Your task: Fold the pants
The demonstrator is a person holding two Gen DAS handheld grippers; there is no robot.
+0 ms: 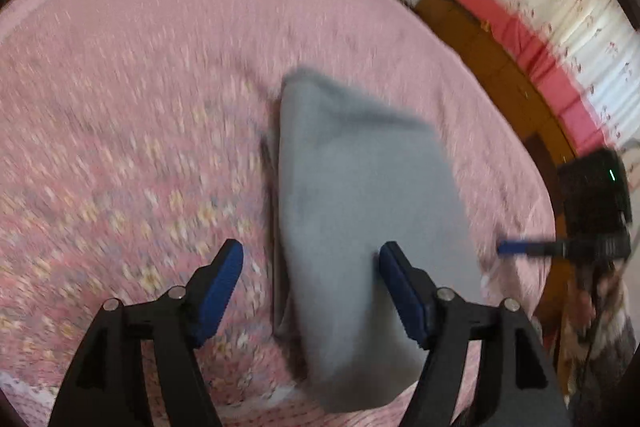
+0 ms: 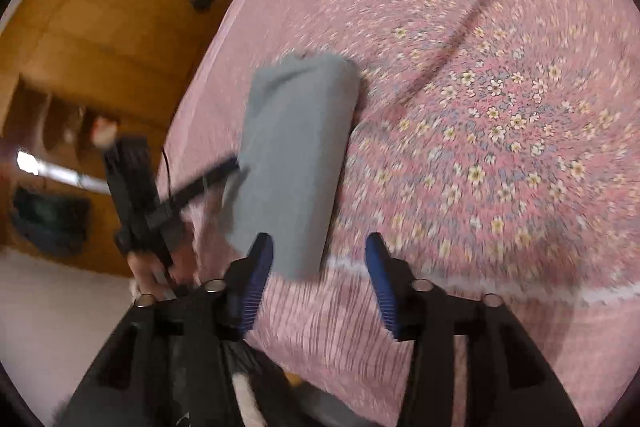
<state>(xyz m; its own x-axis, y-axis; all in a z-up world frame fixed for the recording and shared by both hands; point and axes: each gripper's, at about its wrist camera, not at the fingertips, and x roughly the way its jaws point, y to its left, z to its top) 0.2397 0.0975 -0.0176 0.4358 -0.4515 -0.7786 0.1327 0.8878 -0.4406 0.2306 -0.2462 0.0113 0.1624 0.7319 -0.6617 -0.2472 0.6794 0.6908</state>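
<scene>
Pants lying folded, both grippers open

Pants are lying on the pink bedspread as a long grey bundle, running away from both grippers. The left gripper is sitting nearest, open over the near end. The right gripper is hanging open too, holding nothing. The cloth is looking soft and smooth.

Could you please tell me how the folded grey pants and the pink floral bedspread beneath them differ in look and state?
The folded grey pants are plain and one colour; the pink floral bedspread is patterned with small pale flowers. The pants form a compact, narrow bundle, while the bedspread lies spread across the whole bed. The pants rest on top near the bed's edge; the bedspread lies underneath. Both are soft fabric, and neither is gripped.
</scene>
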